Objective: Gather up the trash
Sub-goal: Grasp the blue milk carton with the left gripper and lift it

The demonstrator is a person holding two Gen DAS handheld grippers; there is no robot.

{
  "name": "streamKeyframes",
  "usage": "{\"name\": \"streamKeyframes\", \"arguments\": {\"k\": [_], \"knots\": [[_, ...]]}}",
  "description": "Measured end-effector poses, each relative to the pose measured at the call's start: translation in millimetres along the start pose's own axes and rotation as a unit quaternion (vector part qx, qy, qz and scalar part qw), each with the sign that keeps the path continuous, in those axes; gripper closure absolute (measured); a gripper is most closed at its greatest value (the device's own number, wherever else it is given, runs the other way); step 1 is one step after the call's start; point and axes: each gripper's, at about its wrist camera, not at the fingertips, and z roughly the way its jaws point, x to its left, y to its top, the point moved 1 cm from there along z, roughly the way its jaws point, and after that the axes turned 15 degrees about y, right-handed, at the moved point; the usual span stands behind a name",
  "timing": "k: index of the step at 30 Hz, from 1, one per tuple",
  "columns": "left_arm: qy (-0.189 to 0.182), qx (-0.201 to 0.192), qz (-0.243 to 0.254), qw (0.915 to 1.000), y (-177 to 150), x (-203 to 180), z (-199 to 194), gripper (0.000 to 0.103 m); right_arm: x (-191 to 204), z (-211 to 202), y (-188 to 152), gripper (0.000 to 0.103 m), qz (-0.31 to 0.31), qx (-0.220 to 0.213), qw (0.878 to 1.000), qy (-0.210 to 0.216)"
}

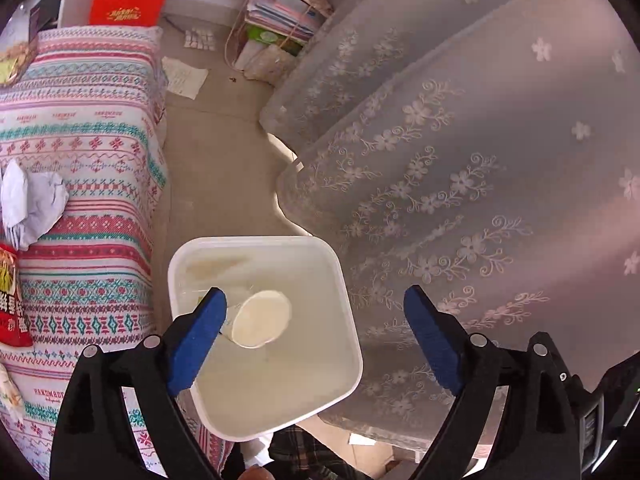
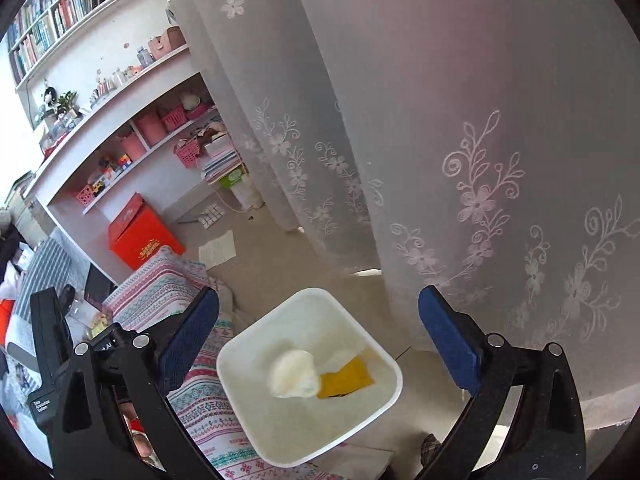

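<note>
Now the left gripper point(image 1: 314, 320), jaws wide and empty, hangs above the white square plastic bin point(image 1: 344, 280) holding a pale paper cup point(image 1: 260, 318), so the crumpled white tissue point(image 1: 32, 204) seems next.

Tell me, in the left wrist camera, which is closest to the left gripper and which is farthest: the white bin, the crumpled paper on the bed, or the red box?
1. White bin, right under the left gripper.
2. Crumpled paper, on the bed at left.
3. Red box, far off on the floor, top left.

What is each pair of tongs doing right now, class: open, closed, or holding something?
Left tongs: open, holding nothing; a paper cup lies in the white bin below.
Right tongs: open, holding nothing.
</note>
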Motion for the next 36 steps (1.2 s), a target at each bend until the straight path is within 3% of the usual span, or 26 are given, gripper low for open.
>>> {"name": "streamKeyframes", "arguments": {"k": [4,11,22,28,33,36], "knots": [[0.006,-0.029,0.001,0.9996,2,30,-40,0.015,21,-3,-3,0.007,-0.016,-0.002,0.999,0.051],[0.088,-0.100,0.001,0.9911,-10,109,-120,0.015,87,12,-23,0.007,-0.108,0.023,0.991,0.081],[0.193,-0.094,-0.114,0.9701,-33,281,-170,0.015,190,43,-76,0.007,-0.222,0.094,0.962,0.128],[0.194,-0.078,-0.202,0.9568,-38,360,-165,0.015,228,60,-107,0.007,-0.273,0.125,0.945,0.127],[0.129,-0.057,-0.242,0.9600,-33,386,-150,0.019,247,75,-119,0.007,-0.282,0.141,0.940,0.128],[0.130,-0.056,-0.242,0.9599,-22,386,-142,0.025,256,85,-124,0.007,-0.283,0.151,0.939,0.125]]}}
